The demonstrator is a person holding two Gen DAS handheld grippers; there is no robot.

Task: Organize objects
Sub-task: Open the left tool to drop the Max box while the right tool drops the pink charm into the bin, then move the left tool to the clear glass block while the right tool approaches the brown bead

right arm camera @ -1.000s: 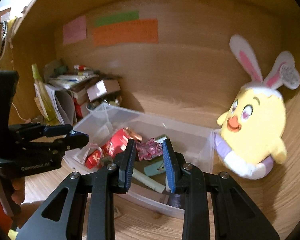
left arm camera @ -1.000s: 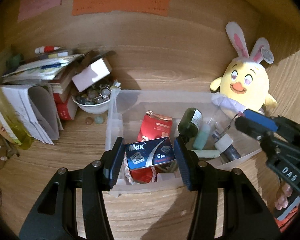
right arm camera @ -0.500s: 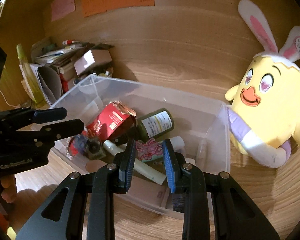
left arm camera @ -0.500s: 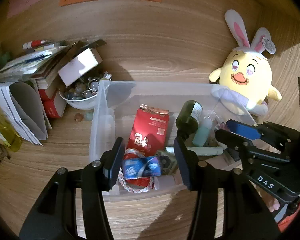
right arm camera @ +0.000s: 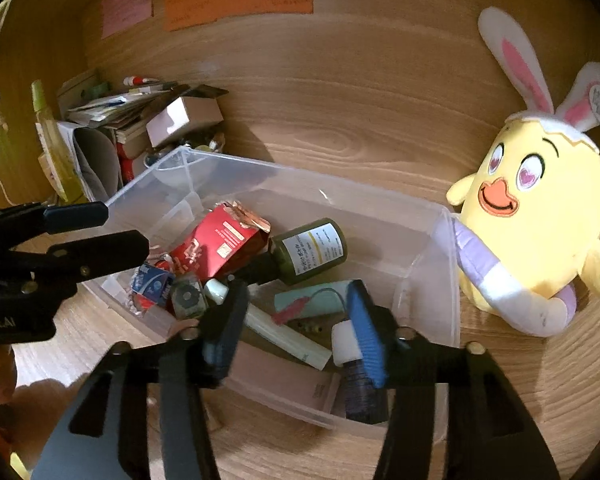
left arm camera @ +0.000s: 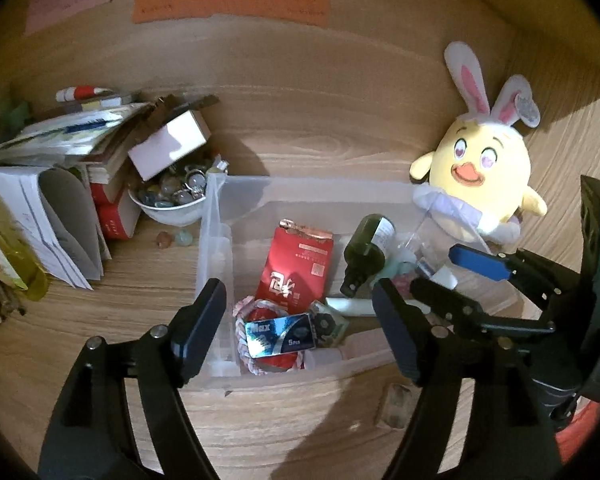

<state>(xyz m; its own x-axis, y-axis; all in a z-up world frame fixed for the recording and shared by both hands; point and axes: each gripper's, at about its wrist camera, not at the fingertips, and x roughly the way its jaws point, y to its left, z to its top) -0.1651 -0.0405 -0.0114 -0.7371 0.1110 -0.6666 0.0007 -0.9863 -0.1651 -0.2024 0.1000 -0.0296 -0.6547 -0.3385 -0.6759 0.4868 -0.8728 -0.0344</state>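
A clear plastic bin (left arm camera: 216, 208) (right arm camera: 312, 180) holds a red packet (left arm camera: 296, 264), a dark green bottle (left arm camera: 366, 244), a mint tube (right arm camera: 312, 300) and other small items. The blue "Max" box (left arm camera: 280, 334) (right arm camera: 154, 282) lies on a braided ring at the bin's near end. My left gripper (left arm camera: 298, 300) hovers above it with its jaws opening wide, touching nothing. My right gripper (right arm camera: 296, 300) hangs over the bin's right end, jaws opening. A small pink item (right arm camera: 290, 312) lies on the mint tube below, between the fingers but free of the pads.
A yellow plush chick with bunny ears (left arm camera: 480, 176) (right arm camera: 532, 216) leans against the bin's right end. A white bowl of beads (left arm camera: 168, 204) and a pile of books and papers (left arm camera: 60, 152) crowd the left. A small object (left arm camera: 394, 404) lies in front of the bin.
The left gripper let go of the blue box, which dropped into the bin, and its jaws widened. The right gripper sank over the bin and opened, releasing the pink item.
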